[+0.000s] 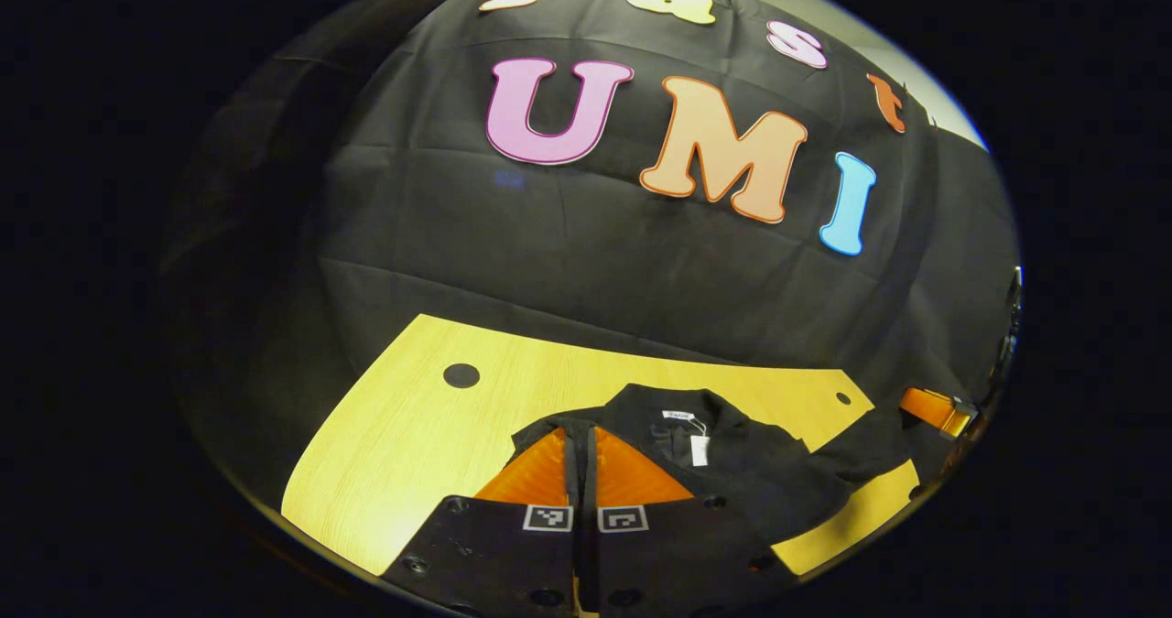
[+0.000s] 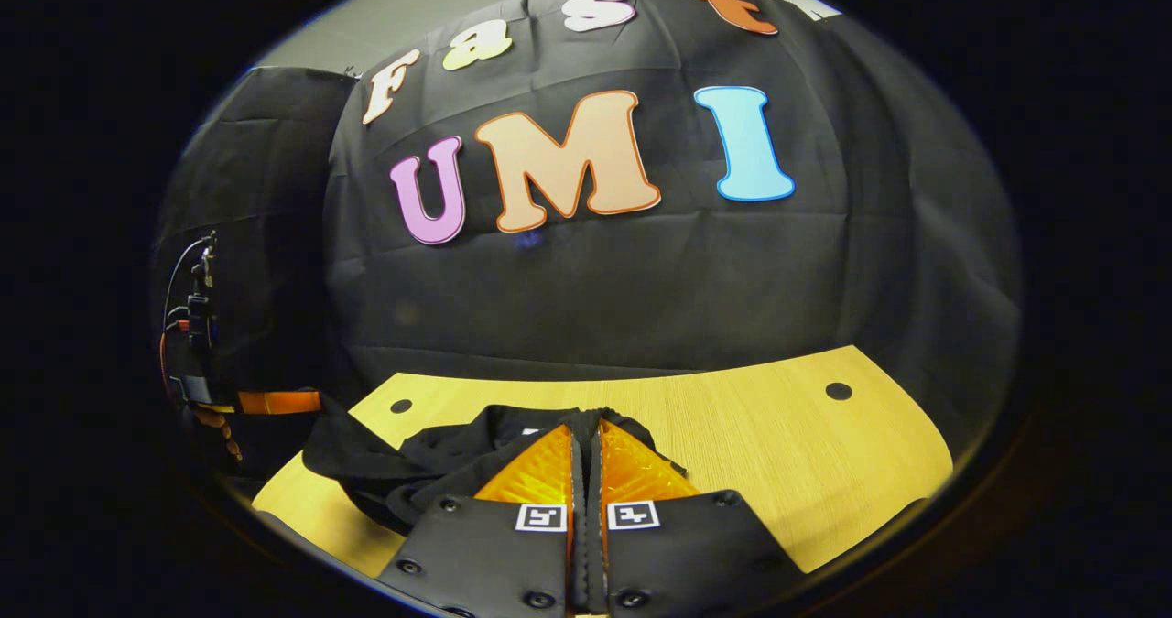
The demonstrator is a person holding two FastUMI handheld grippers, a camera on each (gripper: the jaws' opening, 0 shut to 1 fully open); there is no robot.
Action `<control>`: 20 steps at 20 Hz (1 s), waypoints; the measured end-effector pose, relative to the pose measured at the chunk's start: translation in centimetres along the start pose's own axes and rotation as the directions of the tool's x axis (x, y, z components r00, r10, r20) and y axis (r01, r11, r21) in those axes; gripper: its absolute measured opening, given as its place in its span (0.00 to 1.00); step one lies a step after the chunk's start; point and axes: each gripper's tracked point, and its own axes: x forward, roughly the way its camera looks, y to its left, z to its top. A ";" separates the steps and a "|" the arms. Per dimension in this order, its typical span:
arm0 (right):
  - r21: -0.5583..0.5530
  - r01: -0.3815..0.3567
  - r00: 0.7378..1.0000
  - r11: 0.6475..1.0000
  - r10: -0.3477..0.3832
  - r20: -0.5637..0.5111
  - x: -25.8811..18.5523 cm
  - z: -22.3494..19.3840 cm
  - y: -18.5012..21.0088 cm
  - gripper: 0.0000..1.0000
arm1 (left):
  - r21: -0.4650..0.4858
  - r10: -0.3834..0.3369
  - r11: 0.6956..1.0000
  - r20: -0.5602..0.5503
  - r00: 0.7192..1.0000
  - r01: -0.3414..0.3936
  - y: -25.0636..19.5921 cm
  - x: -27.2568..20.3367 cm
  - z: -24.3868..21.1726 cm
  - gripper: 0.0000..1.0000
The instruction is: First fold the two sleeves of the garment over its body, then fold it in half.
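My left gripper [image 1: 582,439] has its jaws drawn together on a pinch of the black garment [image 1: 732,458], the cloth rising in a ridge between the fingers. My right gripper [image 2: 586,435] shows the same: jaws nearly closed with dark fabric gathered at the tips. I judge both to be holding cloth, though the very tips are hard to make out against the black.

The garment lies bunched on the wooden bench [image 1: 403,435], toward its near edge and about midway between its two far corners, each marked by a dark round hole. In the left gripper view the neck opening faces up with the collar toward the bench's far edge. In the right gripper view a flap of it [image 2: 352,453] trails toward the bench's left near corner.

I take this for a fold in progress, both grips carrying an edge across the body. To do it well I should move the two grippers level and in step, keep the edge taut between them, lay it down flat before releasing, and not drag the layers underneath.

A small white tag [image 1: 699,449] hangs at the collar below a white sewn-in label [image 1: 678,414]; the print on both is too small to read. The fingers carry square black-and-white markers, not text.
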 end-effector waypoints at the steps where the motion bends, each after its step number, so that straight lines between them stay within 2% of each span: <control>1: 0.005 0.012 1.000 1.000 -0.012 -0.010 0.8 -0.2 -0.3 0.02 | 0.011 -0.001 1.000 -0.007 1.000 0.001 0.2 0.8 -0.1 0.00; 4: 0.033 0.046 0.998 0.998 -0.045 -0.048 3.2 -0.8 -1.0 0.03 | 0.041 -0.001 0.999 -0.027 1.000 0.002 0.8 3.2 -0.6 0.00; 8: 0.048 0.097 0.993 0.994 -0.093 -0.072 6.2 -1.2 -2.0 0.02 | 0.067 0.035 0.997 -0.050 0.998 -0.032 2.5 6.0 -1.9 0.00; 10: 0.053 0.127 0.989 0.990 -0.123 -0.079 7.3 -1.4 -2.2 0.02 | 0.092 0.105 0.991 -0.041 0.994 -0.101 4.1 7.0 -2.1 0.00; 11: 0.049 0.155 0.986 0.987 -0.151 -0.071 7.3 -1.2 -2.6 0.04 | 0.101 0.147 0.984 -0.003 0.989 -0.146 4.9 7.4 -1.1 0.22; 14: 0.000 0.222 0.975 0.975 -0.222 0.031 7.2 0.9 -3.2 0.94 | 0.093 0.138 0.984 0.145 0.980 -0.152 4.2 6.6 2.8 0.88; 15: -0.016 0.226 0.973 0.974 -0.225 0.058 6.9 1.5 -3.1 0.99 | 0.115 0.139 0.980 0.170 0.976 -0.160 4.2 6.4 3.7 0.94; 17: -0.032 0.238 0.968 0.971 -0.235 0.085 5.8 2.3 -2.7 1.00 | 0.148 0.118 0.978 0.202 0.972 -0.149 3.6 5.8 4.9 0.92; 19: -0.042 0.242 0.966 0.969 -0.236 0.104 4.2 2.8 -2.3 0.98 | 0.135 0.081 0.984 0.230 0.970 -0.115 2.2 4.4 6.2 0.92; 20: -0.046 0.240 0.965 0.970 -0.233 0.121 3.2 3.2 -2.1 1.00 | 0.126 0.077 0.986 0.241 0.967 -0.110 1.8 3.4 6.8 0.92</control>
